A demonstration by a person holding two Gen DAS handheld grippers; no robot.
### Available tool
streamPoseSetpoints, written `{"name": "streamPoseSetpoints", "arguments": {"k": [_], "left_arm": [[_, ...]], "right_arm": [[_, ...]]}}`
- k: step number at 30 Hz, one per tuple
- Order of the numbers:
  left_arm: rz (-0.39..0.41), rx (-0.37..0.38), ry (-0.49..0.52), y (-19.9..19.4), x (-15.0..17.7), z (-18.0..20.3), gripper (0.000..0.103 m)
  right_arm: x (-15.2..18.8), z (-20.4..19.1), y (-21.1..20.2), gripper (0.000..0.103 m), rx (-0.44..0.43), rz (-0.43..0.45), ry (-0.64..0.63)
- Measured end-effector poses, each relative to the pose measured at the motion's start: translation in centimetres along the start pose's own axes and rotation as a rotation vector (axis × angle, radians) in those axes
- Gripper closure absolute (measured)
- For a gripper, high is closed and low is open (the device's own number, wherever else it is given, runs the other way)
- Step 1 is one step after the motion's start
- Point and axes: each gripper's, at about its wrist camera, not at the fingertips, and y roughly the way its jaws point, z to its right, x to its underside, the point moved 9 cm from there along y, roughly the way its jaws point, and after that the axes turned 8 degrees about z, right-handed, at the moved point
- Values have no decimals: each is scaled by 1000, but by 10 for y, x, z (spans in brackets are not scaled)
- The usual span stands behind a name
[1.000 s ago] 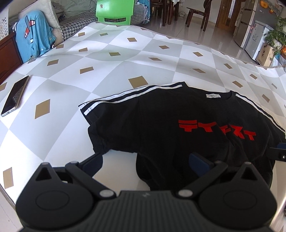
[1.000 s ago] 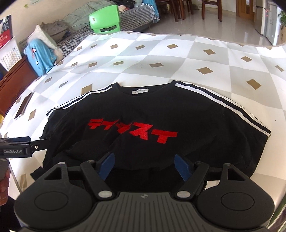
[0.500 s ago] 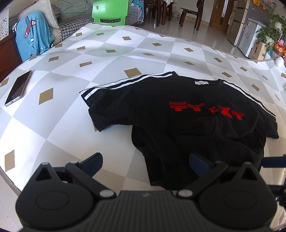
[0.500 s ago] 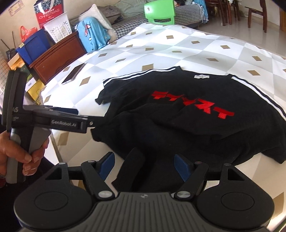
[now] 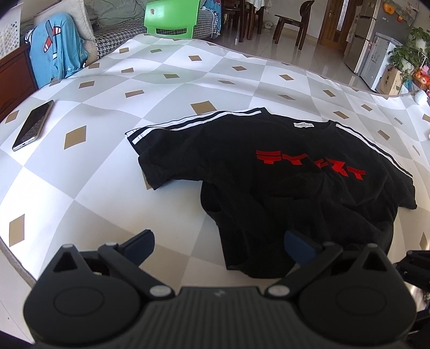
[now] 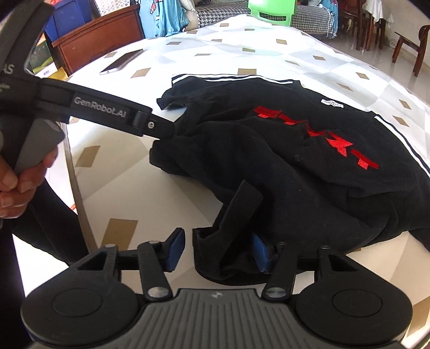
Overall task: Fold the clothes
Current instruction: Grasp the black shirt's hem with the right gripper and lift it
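A black T-shirt [image 5: 282,182] with red print and white shoulder stripes lies front up on the checked tablecloth [image 5: 88,188], its lower part bunched. My left gripper [image 5: 219,248] is open at the near hem, its right finger over the cloth's edge and its left finger over bare table. Seen from the right wrist, the left gripper [image 6: 164,130] touches the shirt's [image 6: 309,166] crumpled left edge. The jaws of my right gripper [image 6: 217,252] are closing around a raised fold of the hem. The fold lies against the right pad, and a gap remains at the left pad.
A phone [image 5: 32,124] lies at the table's left side. Behind the table are a green chair [image 5: 172,16], a blue garment [image 5: 53,53] on a sofa and a wooden cabinet [image 6: 94,37]. A hand [image 6: 16,182] holds the left gripper. The table's near edge is close.
My right gripper has swung left and rolled, come down to the near hem, and its jaws have narrowed around a fold. The left gripper drew back slightly. The shirt's lower part has bunched up.
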Motion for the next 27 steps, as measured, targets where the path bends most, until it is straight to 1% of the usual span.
{"name": "streamPoseSetpoints", "arguments": {"k": [1,2,3,5,8,11,12,16,21,23,25,27], "left_arm": [[2,-1,-1,-1,0,-1,0],[3,-1,-2,-1,0,-1,0],[7,-2,-6,-3,0,-2,0],[15,-2,-18,-5,-2,-5,0],[25,-5,-37,-7,-4,-10,0],[39,9,-47,-9,-5,-11,0],[44,18,-44,-10,-6,-10,0],[54,53,2,-11,-5,2,0],[66,108,78,-10,-2,22,0],[68,126,112,-9,0,30,0],[58,123,137,-3,2,37,0],[45,124,141,5,5,42,0]], "right_arm": [[0,1,1,70,11,3,-6],[-2,3,1,78,17,12,-8],[-5,5,-1,93,16,27,-4],[-17,12,-11,96,22,83,19],[-41,30,-33,98,33,202,82],[-63,53,-57,98,10,312,211],[-69,60,-66,98,5,346,247],[-91,80,-92,98,35,455,319],[-110,99,-112,98,58,556,412],[-112,108,-115,98,67,575,459],[-112,117,-114,98,87,584,501],[-112,123,-114,98,93,590,527]]}}
